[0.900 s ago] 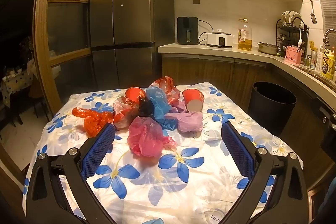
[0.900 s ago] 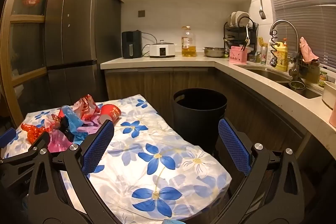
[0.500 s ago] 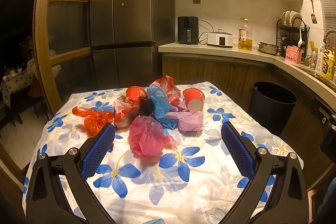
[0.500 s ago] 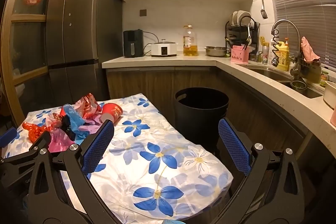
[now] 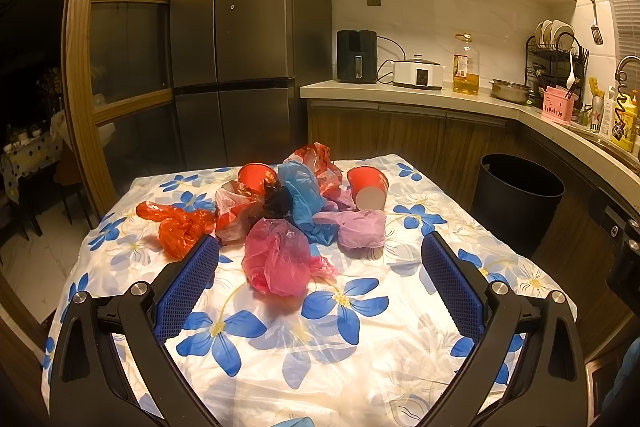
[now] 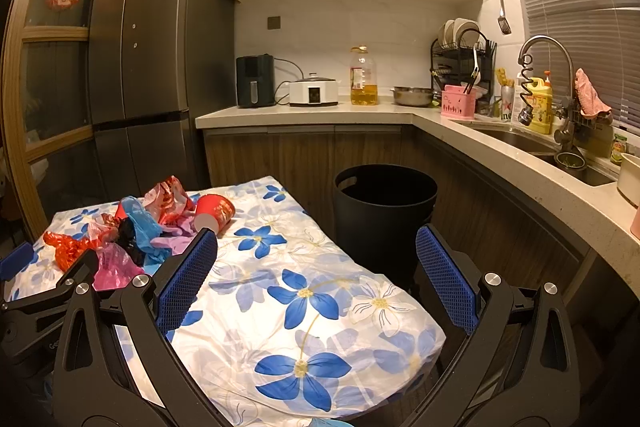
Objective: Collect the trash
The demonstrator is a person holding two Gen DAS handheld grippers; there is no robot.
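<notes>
Both claws apart, nothing held, trash heaped on the table.
Left gripper [image 5: 320,267] faces the pink bag [image 5: 278,261] left of the bin [image 6: 384,205]; pinch it at its bulk (film slips). Right gripper [image 6: 316,263], also agape, waits.

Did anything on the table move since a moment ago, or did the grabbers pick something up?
Nothing visibly changed. The pile of plastic bags and the red cups lie where they were on the flowered tablecloth. The black bin stands in the same spot. The left hand-held gripper and the right hand-held gripper stay wide open, holding nothing.
</notes>
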